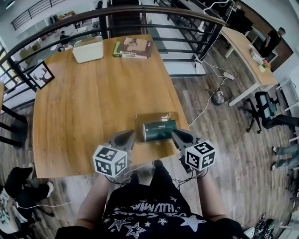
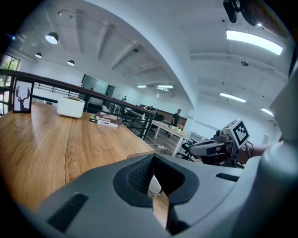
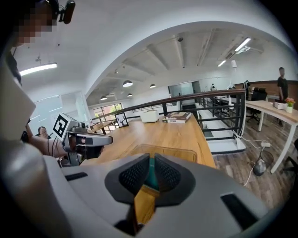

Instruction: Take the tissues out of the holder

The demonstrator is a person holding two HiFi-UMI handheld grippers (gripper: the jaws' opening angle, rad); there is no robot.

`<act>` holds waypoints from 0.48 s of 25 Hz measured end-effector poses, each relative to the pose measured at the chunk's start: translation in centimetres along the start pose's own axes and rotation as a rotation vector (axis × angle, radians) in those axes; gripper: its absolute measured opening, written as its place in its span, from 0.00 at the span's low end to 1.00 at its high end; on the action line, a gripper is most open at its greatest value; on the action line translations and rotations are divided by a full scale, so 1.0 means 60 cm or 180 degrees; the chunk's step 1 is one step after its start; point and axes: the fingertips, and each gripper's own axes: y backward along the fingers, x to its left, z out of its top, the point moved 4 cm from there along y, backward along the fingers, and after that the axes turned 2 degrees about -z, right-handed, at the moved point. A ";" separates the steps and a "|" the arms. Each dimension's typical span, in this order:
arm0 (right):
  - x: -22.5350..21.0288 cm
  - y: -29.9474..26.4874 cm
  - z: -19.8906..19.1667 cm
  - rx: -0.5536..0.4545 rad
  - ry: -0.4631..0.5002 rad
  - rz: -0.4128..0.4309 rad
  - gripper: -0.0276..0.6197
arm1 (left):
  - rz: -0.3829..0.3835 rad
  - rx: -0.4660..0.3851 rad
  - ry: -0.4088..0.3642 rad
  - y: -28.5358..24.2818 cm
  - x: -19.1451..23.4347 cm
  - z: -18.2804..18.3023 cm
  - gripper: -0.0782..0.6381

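A dark green tissue pack [image 1: 159, 130] lies in a clear acrylic holder [image 1: 155, 116] near the wooden table's front edge. My left gripper [image 1: 127, 137] hovers just left of the pack, its jaws together and empty. On the pack's other side, my right gripper [image 1: 177, 136] is also shut and holds nothing. In the right gripper view, a sliver of the teal pack [image 3: 151, 179] shows past the closed jaws, with the holder's rim [image 3: 177, 151] beyond and the left gripper [image 3: 109, 138] opposite. The left gripper view shows the right gripper [image 2: 193, 148] facing it.
At the table's far end stand a white box [image 1: 88, 49], a stack of books [image 1: 133, 47] and a framed deer picture [image 1: 41, 74]. A dark railing [image 1: 154, 9] runs behind the table. A seated person [image 1: 18, 184] is at the lower left.
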 end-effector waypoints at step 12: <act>-0.031 -0.116 -0.009 0.0882 0.1000 0.1330 0.40 | 0.0637 -0.0199 0.0223 -0.042 0.024 0.015 0.13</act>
